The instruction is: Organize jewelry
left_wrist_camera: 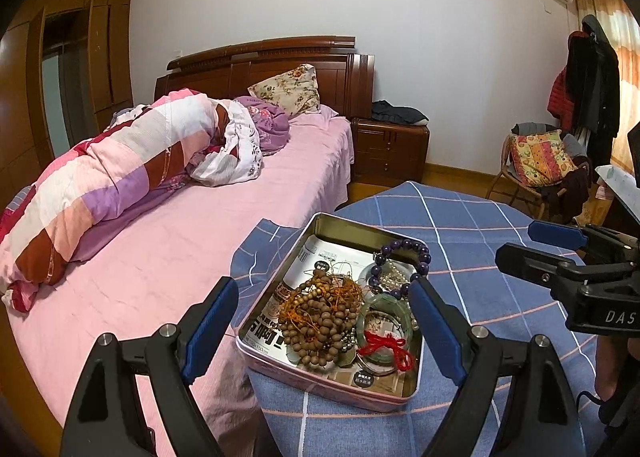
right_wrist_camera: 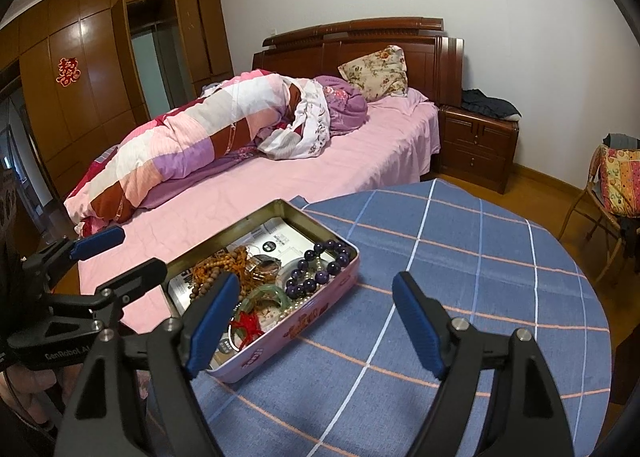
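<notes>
Two handheld grippers hover above a round table covered in a blue checked cloth (right_wrist_camera: 460,257), set beside a bed with a pink sheet (left_wrist_camera: 160,257). An open metal tin (left_wrist_camera: 280,369) sits at the table's edge nearest the bed, and all the jewelry lies inside it in one heap. A tangle of brown wooden beads on orange cord (left_wrist_camera: 324,313) fills the side toward the bed. A purple bead bracelet (left_wrist_camera: 400,261) leans against the far rim. A pale green bangle (left_wrist_camera: 384,321) lies flat with a red knotted cord (left_wrist_camera: 384,345) across it, and thin silver pieces show under the pile, too small to name.

The left gripper (left_wrist_camera: 324,329) has its blue-padded fingers spread wide, framing the tin from above and holding nothing. The right gripper (right_wrist_camera: 316,321) is likewise spread and empty, poised over bare cloth just beside the tin, its left pad over the tin's near rim.

The likely trouble is the tangle: pulling one strand may drag its neighbours out with it or snag the cord. The tin sits close to the table edge, so a sideways nudge could push it off toward the bed. The smooth bangle may slip from the pads.
</notes>
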`<state>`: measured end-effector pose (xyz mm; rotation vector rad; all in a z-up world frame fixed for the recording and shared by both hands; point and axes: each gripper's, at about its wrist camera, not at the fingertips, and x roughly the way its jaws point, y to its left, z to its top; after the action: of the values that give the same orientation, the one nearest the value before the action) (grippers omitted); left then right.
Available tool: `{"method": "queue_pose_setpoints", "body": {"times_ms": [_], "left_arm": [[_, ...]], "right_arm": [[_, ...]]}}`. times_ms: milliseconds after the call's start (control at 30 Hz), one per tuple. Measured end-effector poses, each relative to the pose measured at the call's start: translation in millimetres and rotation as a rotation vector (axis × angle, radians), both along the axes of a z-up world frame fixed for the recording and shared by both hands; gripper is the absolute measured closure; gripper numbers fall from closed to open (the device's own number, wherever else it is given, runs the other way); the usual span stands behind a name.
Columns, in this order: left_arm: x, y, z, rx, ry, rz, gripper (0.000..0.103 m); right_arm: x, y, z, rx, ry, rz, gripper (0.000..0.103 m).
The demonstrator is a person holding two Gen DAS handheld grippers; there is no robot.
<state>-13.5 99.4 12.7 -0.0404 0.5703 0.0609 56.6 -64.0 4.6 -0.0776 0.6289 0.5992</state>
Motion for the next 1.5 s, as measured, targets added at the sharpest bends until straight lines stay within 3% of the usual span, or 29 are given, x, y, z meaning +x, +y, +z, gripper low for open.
{"method": "queue_pose_setpoints", "body": {"times_ms": [1000, 1500], "left_arm": [[3.2, -0.1, -0.3, -0.013, 0.014, -0.002, 0.016], [3.0, 0.3, -4.4, 0.026, 0.012, 0.049, 0.016]], "right_arm": [[-2.7, 0.3, -1.2, -0.003, 0.001, -0.001, 0.019], [-3.1, -0.5, -4.5, -0.006, 0.008, -0.004, 0.019]]}}
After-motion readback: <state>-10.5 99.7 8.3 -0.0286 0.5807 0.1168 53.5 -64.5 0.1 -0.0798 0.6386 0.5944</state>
